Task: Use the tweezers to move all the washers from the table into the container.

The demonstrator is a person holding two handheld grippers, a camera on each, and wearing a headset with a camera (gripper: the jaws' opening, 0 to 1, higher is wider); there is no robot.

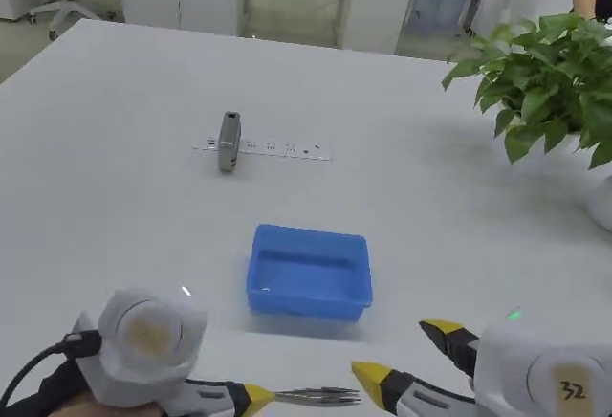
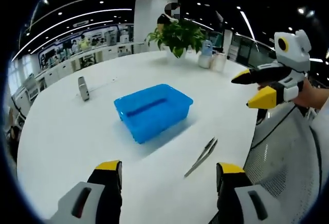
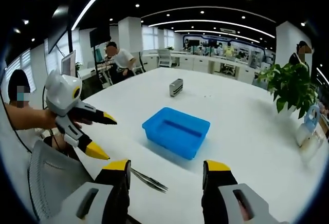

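The tweezers lie flat on the white table, just ahead of the left gripper and nearer its right-hand jaw than its left. That claw's jaws stand wide apart, with nothing between them. From the right gripper the tweezers sit just ahead of its left-hand jaw; this claw's jaws are also spread apart and hold nothing. The two claws face each other across the tweezers, near the table's edge. Farther out from both claws, past the tweezers, stands the blue container \- its inside looks bare. Well beyond it we see a grey block with a row of small pieces beside it \- too small to tell whether they are the washers. A leafy plant stands well off to the right claw's far side.
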